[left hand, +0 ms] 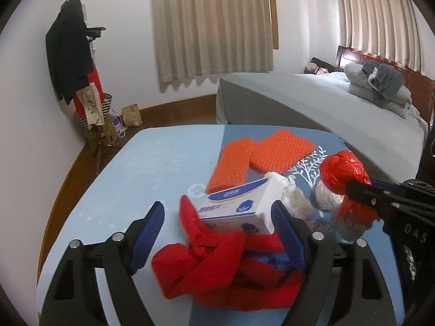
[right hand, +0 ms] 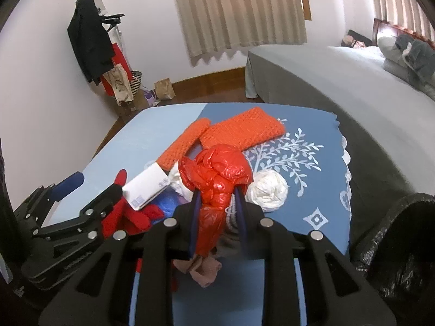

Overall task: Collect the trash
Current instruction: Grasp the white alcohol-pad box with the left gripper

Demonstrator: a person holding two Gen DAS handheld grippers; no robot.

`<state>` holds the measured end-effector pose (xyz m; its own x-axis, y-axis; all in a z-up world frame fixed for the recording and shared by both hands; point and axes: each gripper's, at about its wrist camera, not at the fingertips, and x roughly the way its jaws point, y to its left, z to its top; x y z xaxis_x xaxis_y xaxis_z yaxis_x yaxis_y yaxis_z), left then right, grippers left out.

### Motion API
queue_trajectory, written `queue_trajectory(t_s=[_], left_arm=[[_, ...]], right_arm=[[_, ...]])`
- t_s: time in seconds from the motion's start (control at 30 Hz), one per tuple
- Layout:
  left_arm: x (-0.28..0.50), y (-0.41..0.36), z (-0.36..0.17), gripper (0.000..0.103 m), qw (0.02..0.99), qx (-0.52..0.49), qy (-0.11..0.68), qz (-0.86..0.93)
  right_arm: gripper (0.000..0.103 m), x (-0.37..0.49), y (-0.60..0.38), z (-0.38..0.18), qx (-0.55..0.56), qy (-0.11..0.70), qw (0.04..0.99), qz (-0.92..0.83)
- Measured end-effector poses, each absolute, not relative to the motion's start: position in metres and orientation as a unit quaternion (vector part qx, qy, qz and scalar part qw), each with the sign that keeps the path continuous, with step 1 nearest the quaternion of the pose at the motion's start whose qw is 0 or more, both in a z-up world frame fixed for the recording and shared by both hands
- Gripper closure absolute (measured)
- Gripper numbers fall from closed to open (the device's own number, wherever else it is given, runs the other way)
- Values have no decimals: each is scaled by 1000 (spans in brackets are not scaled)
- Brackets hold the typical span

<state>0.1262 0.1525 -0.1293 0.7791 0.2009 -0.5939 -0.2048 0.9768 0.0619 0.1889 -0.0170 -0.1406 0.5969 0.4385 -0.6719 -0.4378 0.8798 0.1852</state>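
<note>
A crumpled red plastic bag is pinched at its neck by my right gripper, just above the table. From the left wrist view the same red bag and right gripper come in from the right. My left gripper stands open around a white and blue box that rests on a red cloth. Its right pad is at the box's edge and its left pad stands apart. A white crumpled plastic ball lies beside the red bag.
An orange knitted cloth lies further back on the blue-covered table. A bin lined with a black bag stands at the table's right. A grey bed is behind, with a coat stand at the left wall.
</note>
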Motion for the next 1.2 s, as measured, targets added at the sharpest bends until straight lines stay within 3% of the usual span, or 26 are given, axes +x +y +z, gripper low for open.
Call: queue_trajectory(t_s=[0.83, 1.2], left_arm=[[120, 207, -153, 20, 921, -23, 348, 174], [167, 202, -168, 22, 915, -32, 374, 152]], right_arm=[[80, 200, 2, -154, -12, 391, 883, 260], [80, 210, 4, -157, -9, 395, 882, 256]])
